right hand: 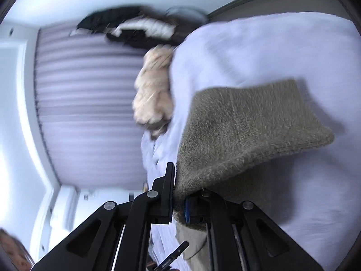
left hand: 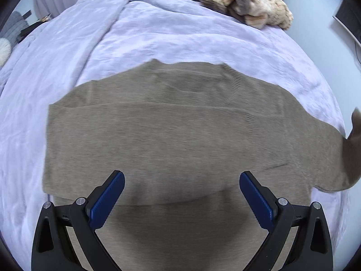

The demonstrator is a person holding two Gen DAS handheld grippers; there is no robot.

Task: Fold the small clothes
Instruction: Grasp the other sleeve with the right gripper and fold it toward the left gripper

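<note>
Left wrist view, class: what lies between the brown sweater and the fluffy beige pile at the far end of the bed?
Only bare, wrinkled lavender bedcover lies between the sweater and the fluffy pile; the left wrist view shows it.

One taupe knitted sweater (left hand: 171,131) lies on one lavender bedspread (left hand: 158,36). There is one heap of cream-and-brown fluffy knitwear (left hand: 237,2) at the far edge; how many pieces are in it I cannot tell. Two grippers: the left gripper (left hand: 181,180) and the right gripper (right hand: 178,194), each with two fingers. One pleated curtain (right hand: 90,103) hangs behind.
</note>
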